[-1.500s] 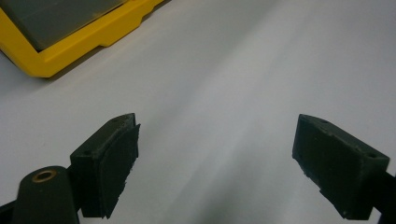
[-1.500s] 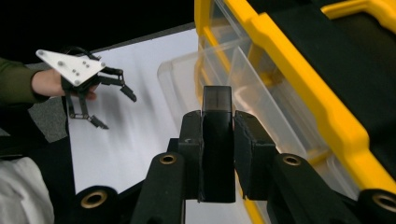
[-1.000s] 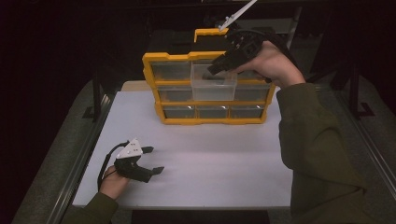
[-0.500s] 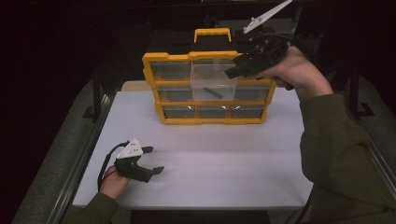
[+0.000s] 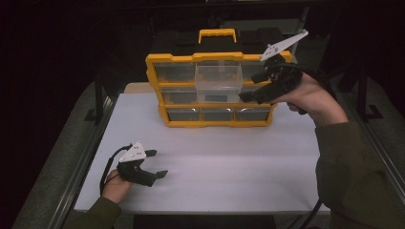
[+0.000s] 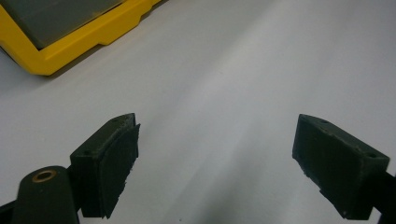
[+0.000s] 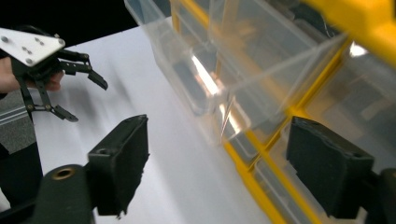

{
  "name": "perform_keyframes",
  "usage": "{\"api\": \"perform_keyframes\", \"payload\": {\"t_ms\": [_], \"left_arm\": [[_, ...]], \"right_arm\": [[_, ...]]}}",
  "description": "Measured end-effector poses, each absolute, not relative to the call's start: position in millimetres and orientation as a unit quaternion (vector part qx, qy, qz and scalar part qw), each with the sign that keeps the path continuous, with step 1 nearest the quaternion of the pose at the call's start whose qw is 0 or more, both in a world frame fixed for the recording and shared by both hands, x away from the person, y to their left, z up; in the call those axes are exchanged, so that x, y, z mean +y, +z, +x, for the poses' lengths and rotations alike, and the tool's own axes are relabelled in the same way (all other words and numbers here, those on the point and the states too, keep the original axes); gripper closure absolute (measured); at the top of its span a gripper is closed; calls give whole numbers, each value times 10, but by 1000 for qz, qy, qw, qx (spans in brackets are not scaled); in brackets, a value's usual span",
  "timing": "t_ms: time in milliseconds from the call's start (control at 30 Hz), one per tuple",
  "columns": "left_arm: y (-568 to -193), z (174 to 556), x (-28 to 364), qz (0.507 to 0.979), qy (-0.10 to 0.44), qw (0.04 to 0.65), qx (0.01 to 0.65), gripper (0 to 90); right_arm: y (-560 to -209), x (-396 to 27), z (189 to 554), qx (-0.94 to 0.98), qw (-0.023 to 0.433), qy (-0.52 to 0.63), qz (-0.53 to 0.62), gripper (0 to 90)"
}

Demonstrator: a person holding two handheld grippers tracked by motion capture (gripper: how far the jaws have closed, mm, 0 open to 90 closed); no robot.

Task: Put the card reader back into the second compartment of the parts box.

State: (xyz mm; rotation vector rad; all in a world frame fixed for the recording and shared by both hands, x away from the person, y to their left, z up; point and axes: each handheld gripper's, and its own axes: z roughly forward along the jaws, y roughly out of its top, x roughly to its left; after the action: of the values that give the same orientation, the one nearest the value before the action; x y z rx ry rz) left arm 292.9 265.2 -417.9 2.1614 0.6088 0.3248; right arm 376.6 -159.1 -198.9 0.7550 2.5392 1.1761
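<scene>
The left gripper (image 5: pixel 155 163) rests jaws apart near the counter's (image 5: pixel 229 162) front left edge, with bare white surface stretching to the yellow organizer (image 5: pixel 215 90). The right gripper (image 5: pixel 252 90), jaws apart, hovers beside the organizer's pulled-out clear drawer (image 5: pixel 218 82).

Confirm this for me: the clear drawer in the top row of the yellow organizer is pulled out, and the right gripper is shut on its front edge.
Not quite. The clear drawer of the yellow organizer is pulled out, but the right gripper is open and off to the drawer's side, clamping nothing. The right gripper view shows its jaws spread apart with nothing between them.
</scene>
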Motion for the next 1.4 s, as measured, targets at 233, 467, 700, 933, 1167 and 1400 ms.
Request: {"api": "perform_keyframes", "payload": {"t_ms": [233, 467, 700, 933, 1167, 1400], "left_arm": [[-4178, 2928, 2651, 863, 130, 422, 244, 146], [-4180, 2926, 2652, 863, 130, 423, 244, 146], [-4178, 2924, 2655, 862, 131, 423, 245, 146], [-4179, 2924, 2654, 863, 131, 423, 244, 146], [-4178, 2925, 2655, 863, 131, 423, 244, 146], [-4179, 2923, 2657, 863, 129, 424, 244, 146]], "right_arm": [[-2266, -1584, 3688, 864, 123, 404, 273, 133], [-2563, -1551, 3602, 862, 124, 403, 281, 107], [-2861, -1532, 3526, 858, 127, 406, 289, 32], [-3195, -1534, 3446, 850, 121, 417, 297, 0], [-3438, -1540, 3385, 849, 121, 420, 298, 0], [-3662, -1553, 3313, 845, 117, 425, 302, 0]]}}
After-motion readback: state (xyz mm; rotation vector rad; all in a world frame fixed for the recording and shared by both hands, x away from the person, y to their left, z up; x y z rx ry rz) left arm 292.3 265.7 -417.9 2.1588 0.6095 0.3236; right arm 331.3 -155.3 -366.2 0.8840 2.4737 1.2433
